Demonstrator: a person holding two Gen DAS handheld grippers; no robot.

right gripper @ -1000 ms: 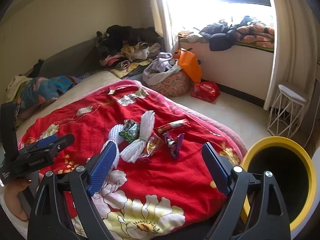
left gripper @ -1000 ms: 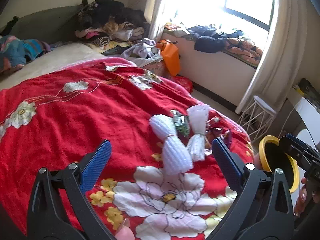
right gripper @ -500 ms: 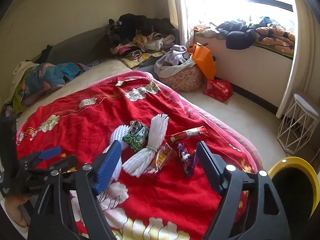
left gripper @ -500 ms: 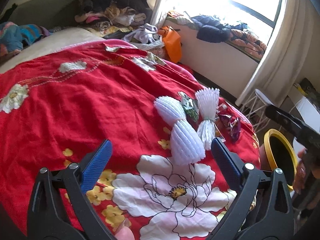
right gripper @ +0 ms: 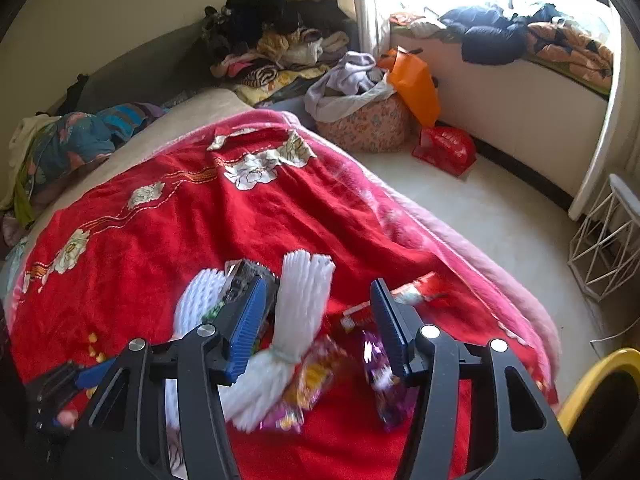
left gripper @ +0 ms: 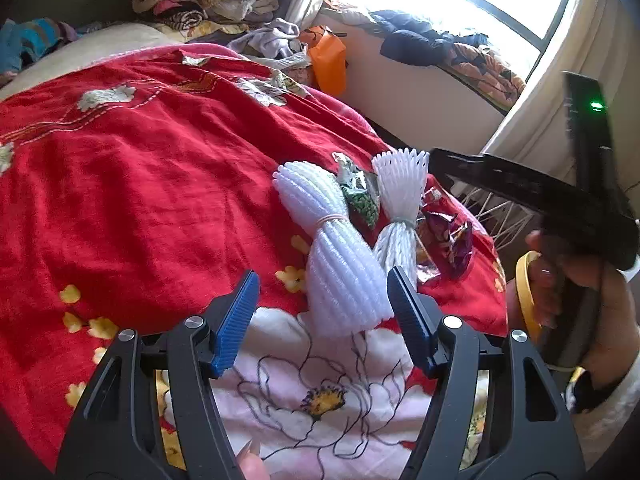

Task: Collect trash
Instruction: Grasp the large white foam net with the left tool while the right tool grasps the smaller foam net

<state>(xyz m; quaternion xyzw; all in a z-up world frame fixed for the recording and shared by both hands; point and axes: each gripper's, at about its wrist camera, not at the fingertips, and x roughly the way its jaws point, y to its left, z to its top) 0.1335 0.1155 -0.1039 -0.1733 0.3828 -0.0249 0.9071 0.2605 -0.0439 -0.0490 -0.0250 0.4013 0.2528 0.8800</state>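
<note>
Trash lies on a red flowered blanket (left gripper: 140, 168). Two white foam nets tied in the middle lie side by side: a thick net (left gripper: 332, 252) and a thinner net (left gripper: 400, 204) (right gripper: 300, 312). Between them sits a green wrapper (left gripper: 362, 196). A purple wrapper (left gripper: 452, 236) (right gripper: 384, 376), a yellow-pink wrapper (right gripper: 316, 376) and a red wrapper (right gripper: 416, 292) lie to the right. My left gripper (left gripper: 324, 320) is open, just before the thick net's near end. My right gripper (right gripper: 316, 324) is open, low over the thinner net and the wrappers. The right gripper also shows in the left wrist view (left gripper: 520, 192).
A yellow-rimmed bin (right gripper: 596, 376) (left gripper: 524, 292) stands on the floor by the bed's right corner. A white wire stool (right gripper: 612, 236) stands beyond it. Clothes piles (right gripper: 272, 44), an orange bag (right gripper: 416, 84) and a red bag (right gripper: 444, 148) lie near the window wall.
Both grippers have moved forward and down toward the trash. The right gripper has swung from over the bin to over the thinner net and wrappers. Both stay open.
</note>
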